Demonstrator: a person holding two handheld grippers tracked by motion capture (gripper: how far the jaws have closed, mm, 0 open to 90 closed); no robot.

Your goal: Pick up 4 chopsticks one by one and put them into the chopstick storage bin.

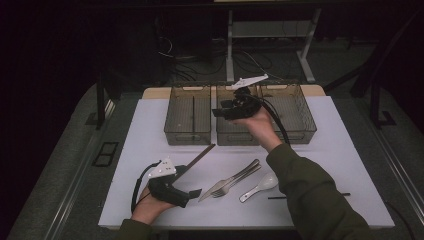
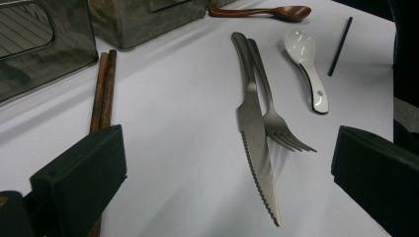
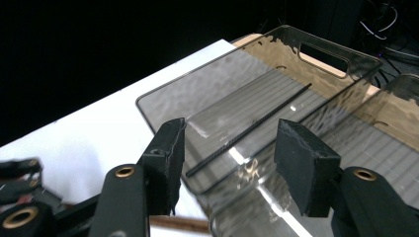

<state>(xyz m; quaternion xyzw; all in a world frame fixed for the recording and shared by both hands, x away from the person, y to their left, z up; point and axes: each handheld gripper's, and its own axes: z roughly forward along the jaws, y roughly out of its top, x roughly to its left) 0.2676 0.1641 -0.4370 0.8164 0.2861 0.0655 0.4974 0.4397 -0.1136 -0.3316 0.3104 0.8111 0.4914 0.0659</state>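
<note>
Our right gripper (image 3: pixel 227 163) jaws stand apart, gripping nothing; the black chopstick (image 3: pixel 252 127) lies below them inside the far left bin (image 3: pixel 163 106). Our left gripper (image 2: pixel 227 177) is released too, knife (image 2: pixel 254 133) and fork (image 2: pixel 276 118) ahead between its jaws.

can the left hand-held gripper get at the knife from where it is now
Probably yes. The left hand-held gripper is open, and the knife lies on bare table just ahead, though the fork touches it.
</note>
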